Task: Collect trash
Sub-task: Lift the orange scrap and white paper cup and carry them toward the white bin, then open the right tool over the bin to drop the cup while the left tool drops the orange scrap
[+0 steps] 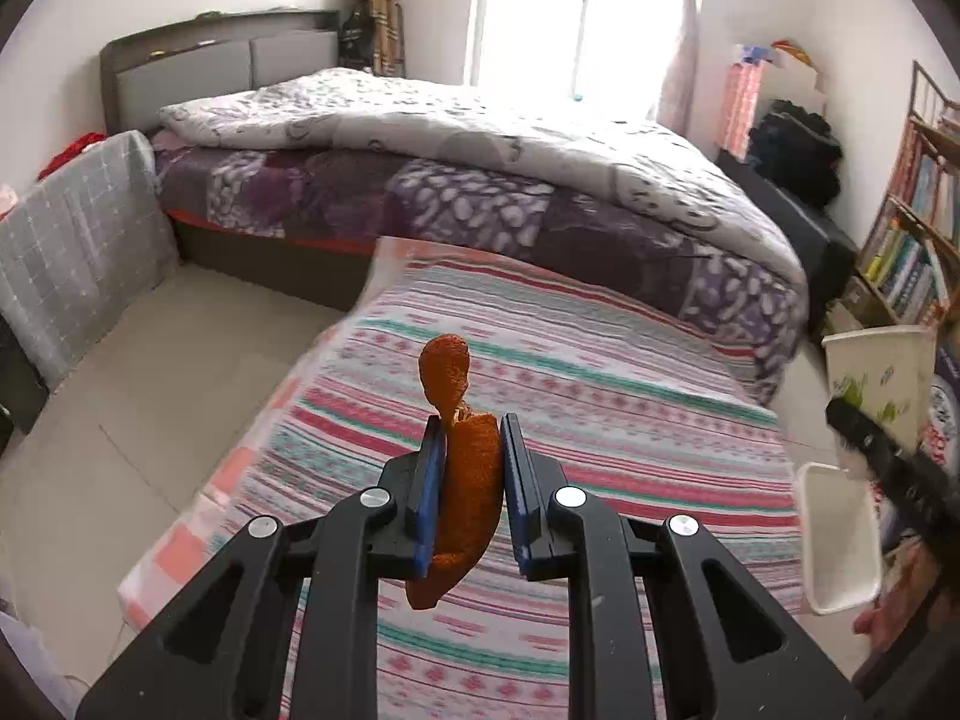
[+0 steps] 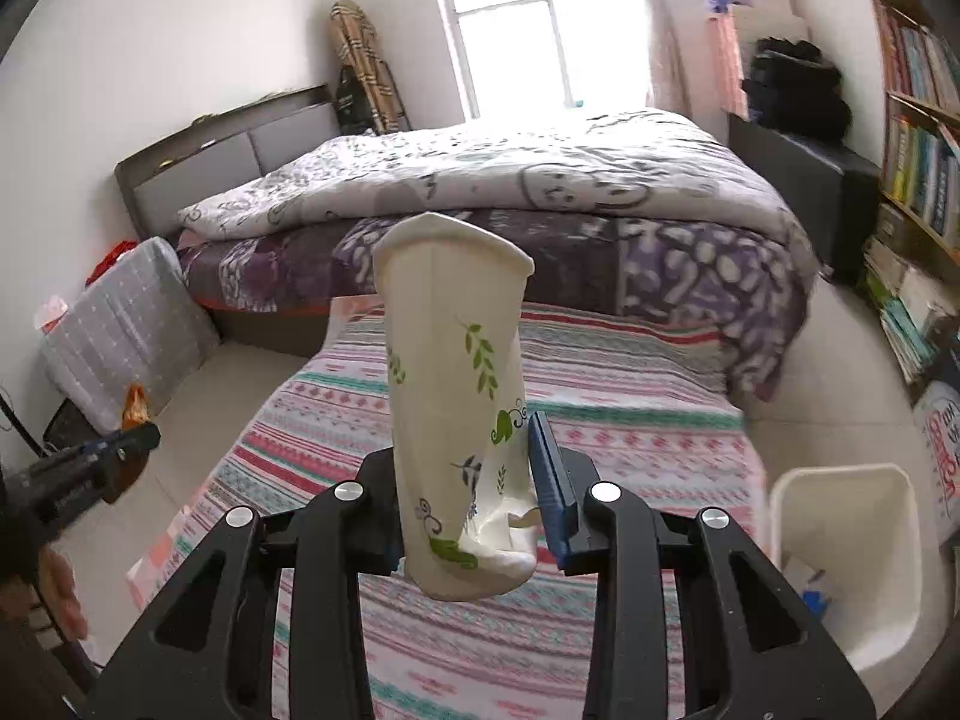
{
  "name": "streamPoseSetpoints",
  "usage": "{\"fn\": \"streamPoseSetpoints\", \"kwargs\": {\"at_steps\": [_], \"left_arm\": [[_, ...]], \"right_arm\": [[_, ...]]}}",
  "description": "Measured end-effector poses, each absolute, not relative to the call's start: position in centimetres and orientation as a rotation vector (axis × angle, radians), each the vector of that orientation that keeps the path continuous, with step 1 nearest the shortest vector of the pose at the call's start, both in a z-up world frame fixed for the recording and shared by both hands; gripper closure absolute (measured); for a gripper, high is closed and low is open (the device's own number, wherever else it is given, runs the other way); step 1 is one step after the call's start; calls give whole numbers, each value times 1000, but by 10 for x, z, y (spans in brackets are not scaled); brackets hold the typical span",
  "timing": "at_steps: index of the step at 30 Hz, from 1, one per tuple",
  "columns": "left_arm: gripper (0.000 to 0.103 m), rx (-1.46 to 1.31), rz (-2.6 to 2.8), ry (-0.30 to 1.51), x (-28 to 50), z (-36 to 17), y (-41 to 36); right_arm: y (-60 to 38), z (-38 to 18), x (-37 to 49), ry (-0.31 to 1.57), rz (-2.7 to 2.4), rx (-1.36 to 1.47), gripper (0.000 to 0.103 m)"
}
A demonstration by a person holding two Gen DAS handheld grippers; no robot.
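Observation:
My left gripper (image 1: 471,438) is shut on a strip of orange peel (image 1: 465,480) that sticks up between the blue pads, above the striped cloth (image 1: 600,420). My right gripper (image 2: 468,450) is shut on a crushed white paper cup (image 2: 456,396) with green leaf prints, held upright over the same cloth. The cup (image 1: 879,375) and the right gripper's finger (image 1: 864,429) also show at the right edge of the left wrist view. The left gripper with the peel (image 2: 135,408) shows at the left of the right wrist view. A white trash bin (image 2: 852,540) stands on the floor to the right, with some scraps inside.
The bin (image 1: 840,540) shows at the right of the left wrist view too. A bed with a purple and white quilt (image 1: 480,168) lies beyond the cloth. A grey checked bag (image 1: 78,240) stands at the left. Bookshelves (image 2: 918,150) line the right wall.

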State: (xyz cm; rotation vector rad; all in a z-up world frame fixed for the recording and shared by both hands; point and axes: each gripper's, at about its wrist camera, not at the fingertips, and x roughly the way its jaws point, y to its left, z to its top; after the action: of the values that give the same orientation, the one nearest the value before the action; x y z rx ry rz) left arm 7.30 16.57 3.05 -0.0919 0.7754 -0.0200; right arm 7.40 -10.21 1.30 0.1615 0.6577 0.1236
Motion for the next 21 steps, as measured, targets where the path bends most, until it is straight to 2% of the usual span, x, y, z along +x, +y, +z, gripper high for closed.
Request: {"fn": "streamPoseSetpoints", "kwargs": {"at_steps": [10,21], "left_arm": [[84,-125,-128,757,59,35,66],[84,-48,-244,760,45,1,-39]], "right_arm": [[-203,3,34,667,5,207,70],[-291,-5,9,657,-165,270,69]]}}
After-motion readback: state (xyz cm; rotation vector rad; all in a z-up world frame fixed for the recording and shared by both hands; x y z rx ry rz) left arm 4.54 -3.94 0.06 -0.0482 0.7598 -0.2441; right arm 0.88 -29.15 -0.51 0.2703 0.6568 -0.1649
